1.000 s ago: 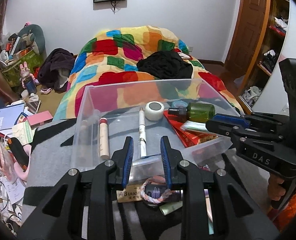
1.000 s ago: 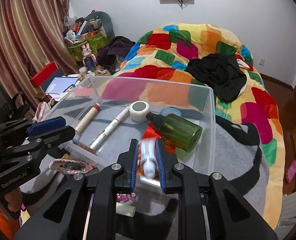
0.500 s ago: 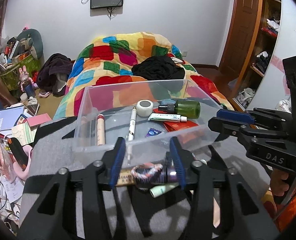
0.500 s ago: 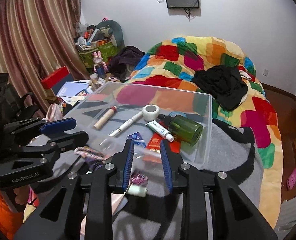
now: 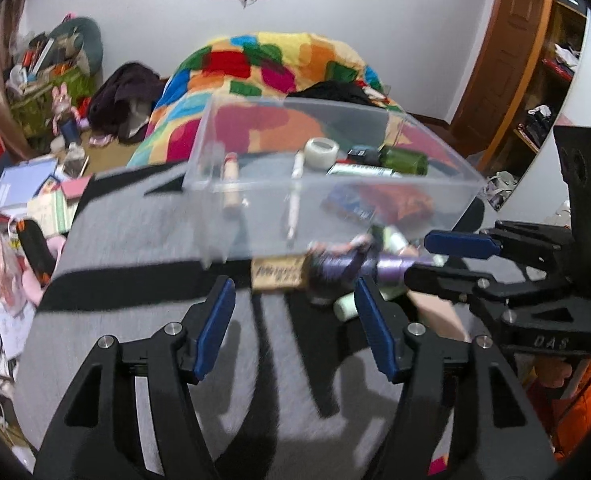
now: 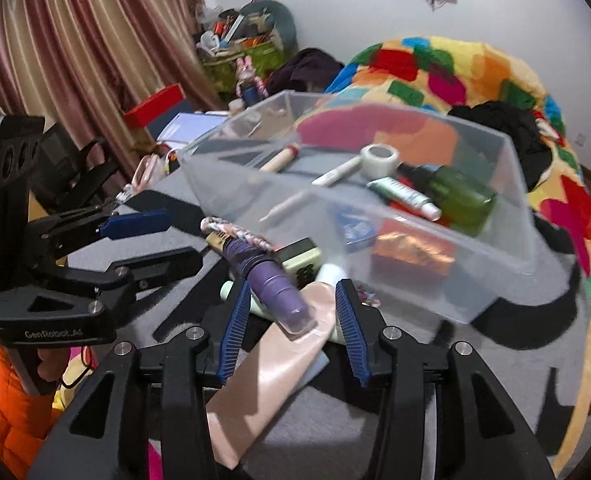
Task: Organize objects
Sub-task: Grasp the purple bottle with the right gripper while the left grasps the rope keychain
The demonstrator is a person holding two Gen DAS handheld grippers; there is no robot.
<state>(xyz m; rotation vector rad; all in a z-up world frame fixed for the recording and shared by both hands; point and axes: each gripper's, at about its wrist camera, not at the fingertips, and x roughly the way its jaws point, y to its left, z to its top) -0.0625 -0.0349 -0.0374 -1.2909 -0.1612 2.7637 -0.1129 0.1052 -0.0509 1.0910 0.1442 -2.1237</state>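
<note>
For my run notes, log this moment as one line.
left gripper: opening, empty | right gripper: opening over purple bottle, not gripping | clear bin: partly filled

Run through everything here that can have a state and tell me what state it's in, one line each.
left gripper: jaws opening, nothing between them
right gripper: jaws opening, purple bottle between them, not gripped
clear bin: open-topped, no lid, partly filled
purple bottle: lying down outside the bin, capped
green bottle: lying in the bin, capped
white tube: lying in the bin, capped
</note>
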